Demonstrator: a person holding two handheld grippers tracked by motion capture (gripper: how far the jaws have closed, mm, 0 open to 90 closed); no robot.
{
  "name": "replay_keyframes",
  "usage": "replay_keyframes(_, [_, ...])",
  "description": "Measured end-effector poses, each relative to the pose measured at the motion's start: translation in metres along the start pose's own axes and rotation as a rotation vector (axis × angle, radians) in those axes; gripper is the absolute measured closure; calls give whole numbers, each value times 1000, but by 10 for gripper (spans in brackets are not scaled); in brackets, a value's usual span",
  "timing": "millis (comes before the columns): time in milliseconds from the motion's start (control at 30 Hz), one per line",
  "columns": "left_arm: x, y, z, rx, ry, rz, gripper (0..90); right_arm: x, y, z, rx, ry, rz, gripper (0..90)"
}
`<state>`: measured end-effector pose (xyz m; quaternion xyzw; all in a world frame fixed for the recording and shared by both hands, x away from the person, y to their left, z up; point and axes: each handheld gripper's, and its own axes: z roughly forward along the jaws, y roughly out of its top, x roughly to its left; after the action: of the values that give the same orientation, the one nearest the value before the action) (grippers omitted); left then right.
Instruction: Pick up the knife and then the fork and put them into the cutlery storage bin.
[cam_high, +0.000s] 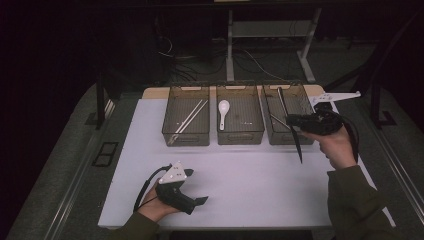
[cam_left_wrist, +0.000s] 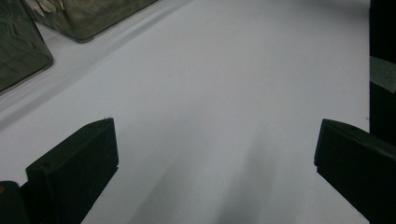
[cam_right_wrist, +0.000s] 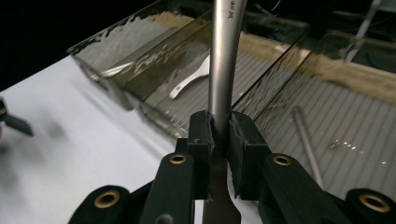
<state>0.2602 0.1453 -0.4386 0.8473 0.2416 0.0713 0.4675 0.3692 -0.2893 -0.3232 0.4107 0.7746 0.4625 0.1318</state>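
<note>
While its jaws pinch a metal utensil (cam_right_wrist: 223, 70) by the handle, the right gripper (cam_high: 300, 121) hangs at the front edge of the right bin (cam_high: 305, 139), about 3 o'clock on the table (cam_high: 250, 180). From the pads the handle runs up toward 12 o'clock in the right gripper view, and the wider end drops out toward 6; in the high view the piece is a long dark strip slanting from over the bin down past its front wall to the white top. Whether it is a knife or a spoon I cannot tell. Another metal rod (cam_right_wrist: 306, 140) lies on that bin's floor, at 4 o'clock from the pads. At 9 o'clock from the gripper stands the middle bin (cam_high: 240, 137) with a white spoon (cam_high: 223, 113), then the left bin (cam_high: 186, 137) with chopsticks (cam_high: 191, 115). The left gripper (cam_high: 192, 195) rests at 7 o'clock on the table, jaws spread wide over bare surface, nothing between them.
</note>
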Motion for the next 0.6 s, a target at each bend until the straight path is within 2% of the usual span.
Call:
replay_keyframes(167, [0, 0, 0, 0, 1, -1, 0, -7, 17, -2, -7, -41, -7, 797])
replay_keyframes(333, [0, 0, 0, 0, 1, -1, 0, -16, 37, -1, -45, -102, -29, 797])
replay_keyframes(467, [0, 0, 0, -2, 0, -2, 0, -24, 50, 2, -61, -136, -32, 797])
replay_keyframes(600, [0, 0, -1, -2, 1, 3, 0, -32, 58, 6, -79, -191, -38, 797])
